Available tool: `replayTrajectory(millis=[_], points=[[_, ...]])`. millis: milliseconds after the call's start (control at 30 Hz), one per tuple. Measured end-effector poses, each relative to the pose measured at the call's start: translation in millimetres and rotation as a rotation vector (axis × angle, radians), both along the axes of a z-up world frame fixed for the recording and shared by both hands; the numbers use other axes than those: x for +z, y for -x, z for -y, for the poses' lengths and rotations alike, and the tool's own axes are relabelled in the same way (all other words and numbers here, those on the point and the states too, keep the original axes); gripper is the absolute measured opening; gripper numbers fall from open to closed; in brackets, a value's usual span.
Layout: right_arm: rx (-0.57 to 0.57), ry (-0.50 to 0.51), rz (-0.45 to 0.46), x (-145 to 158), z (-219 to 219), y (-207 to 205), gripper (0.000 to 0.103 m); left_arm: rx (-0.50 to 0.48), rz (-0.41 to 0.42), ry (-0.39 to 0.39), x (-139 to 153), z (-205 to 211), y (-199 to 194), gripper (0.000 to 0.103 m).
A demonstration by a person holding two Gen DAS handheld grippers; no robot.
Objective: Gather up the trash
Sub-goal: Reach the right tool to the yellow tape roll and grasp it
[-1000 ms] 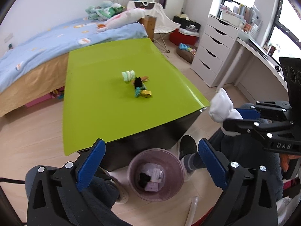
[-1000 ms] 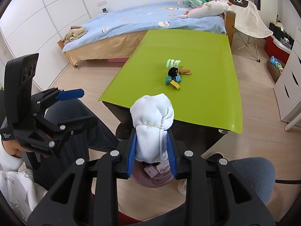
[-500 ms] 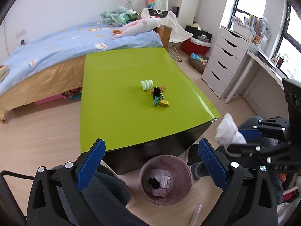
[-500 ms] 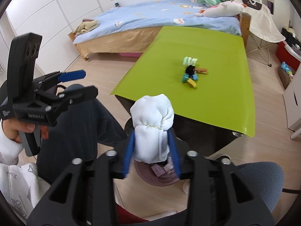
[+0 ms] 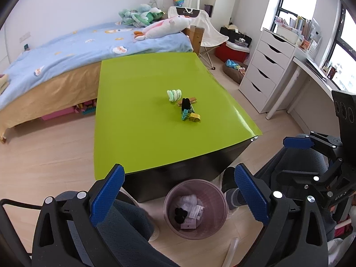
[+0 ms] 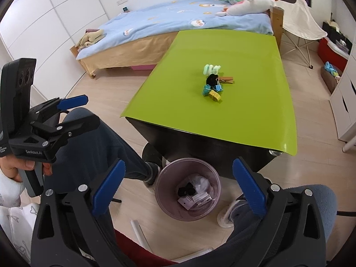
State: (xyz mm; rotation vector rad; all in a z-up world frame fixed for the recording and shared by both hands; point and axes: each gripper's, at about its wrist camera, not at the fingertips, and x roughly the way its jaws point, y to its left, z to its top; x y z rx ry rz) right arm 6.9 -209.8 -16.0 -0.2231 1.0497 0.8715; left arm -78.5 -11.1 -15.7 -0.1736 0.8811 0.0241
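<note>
A round pink trash bin [image 5: 219, 202] [image 6: 163, 178] stands on the floor at the near end of the green table [image 5: 138, 120] [image 6: 255, 93]. In it lie a white wad [image 5: 189, 200] [image 6: 202, 181], a black item and small boxes. On the table sits a small pile: a mint-green roll [image 5: 174, 95] [image 6: 211, 68], a black piece and coloured clips [image 5: 189, 111] [image 6: 212, 90]. My left gripper [image 5: 178, 197] is open and empty above the bin. My right gripper [image 6: 176, 188] is open and empty above the bin.
A bed [image 5: 66, 51] with plush toys lies beyond the table. A white drawer unit [image 5: 264, 71] and desk stand on the right. The person's legs [image 6: 100, 146] flank the bin. A white tube [image 6: 139, 231] lies on the floor.
My right gripper opened and the white wad it held dropped into the bin. Both grippers shifted slightly; the left stayed open.
</note>
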Motion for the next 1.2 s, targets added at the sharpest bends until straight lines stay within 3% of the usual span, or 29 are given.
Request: replayTrajectory(millis=[367, 633, 967, 1200], points=[[-0.023, 0.003, 0.0, 0, -1, -18, 0.096, -0.01, -0.026, 0.019, -8, 0, -10, 0.095], [0.006, 0.045, 0.022, -5, -23, -54, 0.096, 0.002, -0.03, 0.023, -10, -5, -24, 0.095], [0.125, 0.161, 0.055, -35, -73, -110, 0.096, 0.016, -0.027, 0.023, -9, -16, -44, 0.095], [0.223, 0.266, 0.006, -70, -109, -146, 0.096, 0.023, -0.029, 0.036, -10, -20, -49, 0.095]])
